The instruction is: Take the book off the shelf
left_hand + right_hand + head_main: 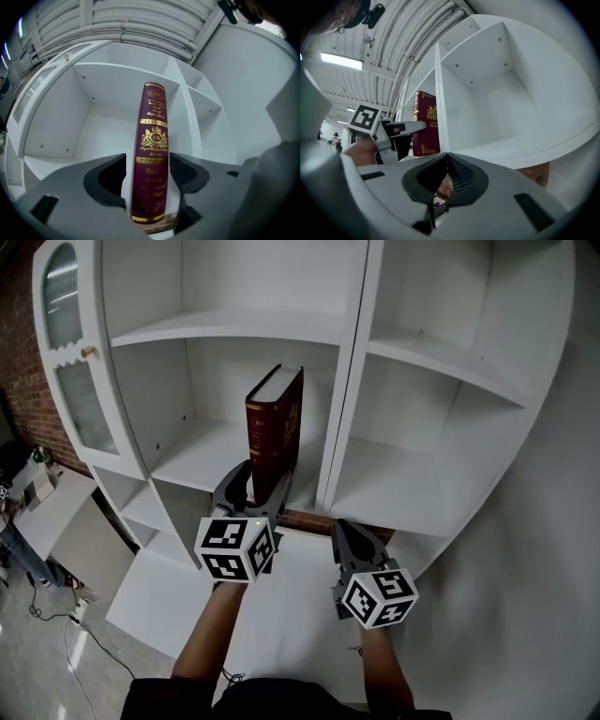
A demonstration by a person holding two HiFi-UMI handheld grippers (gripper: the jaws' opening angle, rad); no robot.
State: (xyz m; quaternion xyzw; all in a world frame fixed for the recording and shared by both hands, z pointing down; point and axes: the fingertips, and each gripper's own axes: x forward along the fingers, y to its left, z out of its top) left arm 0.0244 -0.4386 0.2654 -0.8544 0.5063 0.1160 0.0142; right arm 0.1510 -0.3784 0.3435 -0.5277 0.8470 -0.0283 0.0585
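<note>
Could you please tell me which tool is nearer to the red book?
Left. The left tool has open jaws either side of the book; the shut right tool sits off to its right, apart.

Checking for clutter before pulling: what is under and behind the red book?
The book stands upright on the white shelf board; around it only white back panel shows. The strip directly behind it is hidden.

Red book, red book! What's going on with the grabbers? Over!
Left gripper open, straddling dark red gold-lettered book, not pressing. Right gripper shut, empty. Book upright on white shelf, nothing blocking.
</note>
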